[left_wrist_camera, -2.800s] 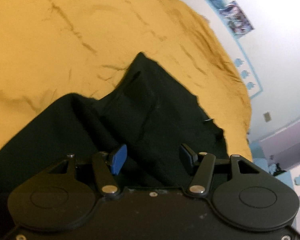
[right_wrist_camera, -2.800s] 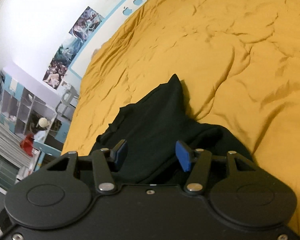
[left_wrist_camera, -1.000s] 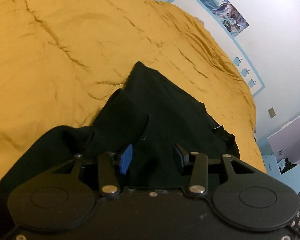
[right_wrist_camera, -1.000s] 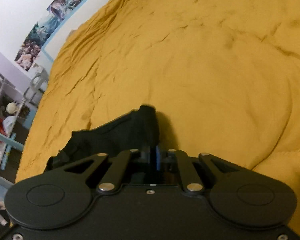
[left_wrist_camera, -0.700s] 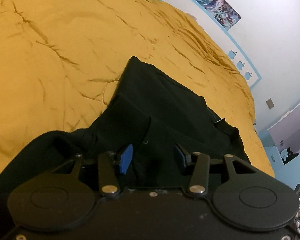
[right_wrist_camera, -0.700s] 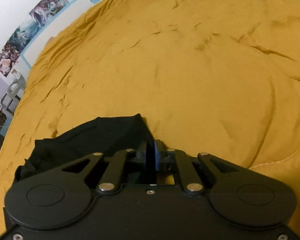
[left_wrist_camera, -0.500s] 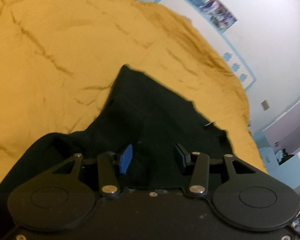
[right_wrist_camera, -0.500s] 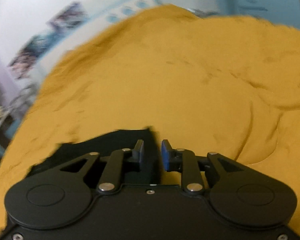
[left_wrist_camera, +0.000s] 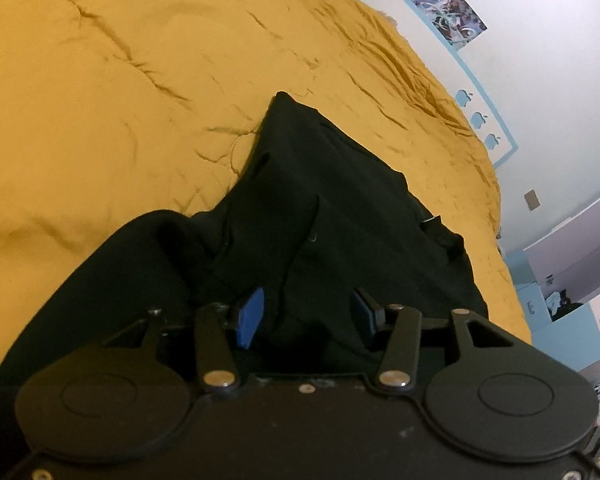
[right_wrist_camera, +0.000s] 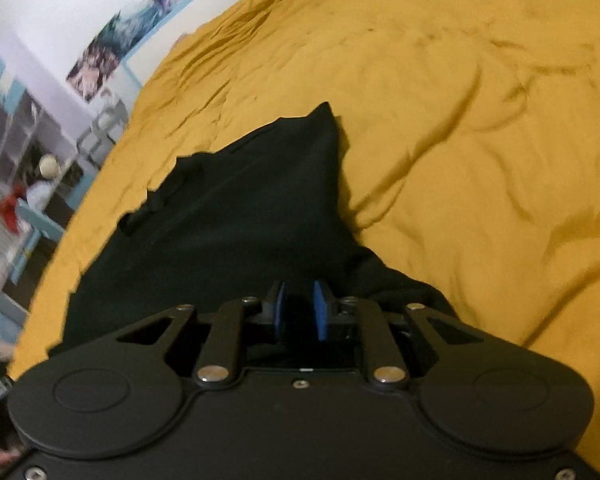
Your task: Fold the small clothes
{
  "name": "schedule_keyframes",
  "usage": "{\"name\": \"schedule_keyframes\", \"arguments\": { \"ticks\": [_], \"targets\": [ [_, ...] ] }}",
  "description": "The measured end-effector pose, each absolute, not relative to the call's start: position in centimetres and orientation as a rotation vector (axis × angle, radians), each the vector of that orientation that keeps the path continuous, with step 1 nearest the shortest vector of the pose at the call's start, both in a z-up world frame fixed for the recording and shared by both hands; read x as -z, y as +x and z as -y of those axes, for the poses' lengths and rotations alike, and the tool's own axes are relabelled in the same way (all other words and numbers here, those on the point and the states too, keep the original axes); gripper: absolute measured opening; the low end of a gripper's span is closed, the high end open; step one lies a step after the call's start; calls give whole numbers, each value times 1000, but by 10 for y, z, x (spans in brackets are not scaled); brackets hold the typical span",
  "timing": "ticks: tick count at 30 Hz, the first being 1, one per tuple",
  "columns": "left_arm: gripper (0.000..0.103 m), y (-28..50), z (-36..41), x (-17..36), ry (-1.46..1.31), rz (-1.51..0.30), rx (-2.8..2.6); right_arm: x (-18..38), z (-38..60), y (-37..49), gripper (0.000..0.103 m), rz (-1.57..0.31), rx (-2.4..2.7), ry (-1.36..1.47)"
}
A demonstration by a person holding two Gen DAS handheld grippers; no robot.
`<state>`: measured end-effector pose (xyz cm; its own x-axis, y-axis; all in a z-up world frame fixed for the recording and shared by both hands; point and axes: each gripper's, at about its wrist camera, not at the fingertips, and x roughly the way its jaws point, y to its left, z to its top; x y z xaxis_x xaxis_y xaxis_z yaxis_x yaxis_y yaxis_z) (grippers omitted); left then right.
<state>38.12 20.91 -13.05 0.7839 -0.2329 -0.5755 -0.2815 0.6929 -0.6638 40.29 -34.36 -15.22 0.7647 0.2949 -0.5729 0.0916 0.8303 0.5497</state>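
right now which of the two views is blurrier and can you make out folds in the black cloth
The right wrist view is blurrier, with the shelves at its left edge smeared; the left wrist view is sharper, its poster readable. The black garment is underexposed in both, with only faint creases showing; fisheye bends the yellow bedspread.

My left gripper (left_wrist_camera: pixel 308 314) points down over the black garment (left_wrist_camera: pixel 340 216), its jaws wide and just opened further, pads clear of the cloth. My right gripper (right_wrist_camera: pixel 299 310) has narrowed to a small gap just above that garment (right_wrist_camera: pixel 240 216).
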Motion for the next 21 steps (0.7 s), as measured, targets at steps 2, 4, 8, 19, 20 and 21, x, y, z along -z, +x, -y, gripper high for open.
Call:
{"name": "schedule_keyframes", "arguments": {
  "ticks": [2, 4, 8, 19, 20, 21],
  "targets": [
    [51, 383, -209, 120, -801, -699, -22, 149, 346, 401, 14, -711, -112, 615],
    [50, 376, -212, 104, -773, -684, -35, 137, 345, 389, 24, -716, -86, 652],
    [50, 329, -219, 63, -773, -608, 19, 94, 345, 335, 44, -644, -131, 636],
    [56, 122, -262, 66, -785, -576, 181, 94, 388, 152, 60, -665, -271, 567],
    [56, 110, -266, 76, -804, -588, 172, 103, 394, 145, 60, -680, -262, 585],
    [55, 101, -269, 84, -823, -599, 168, 112, 401, 137, 60, -696, -248, 612]
  ]
}}
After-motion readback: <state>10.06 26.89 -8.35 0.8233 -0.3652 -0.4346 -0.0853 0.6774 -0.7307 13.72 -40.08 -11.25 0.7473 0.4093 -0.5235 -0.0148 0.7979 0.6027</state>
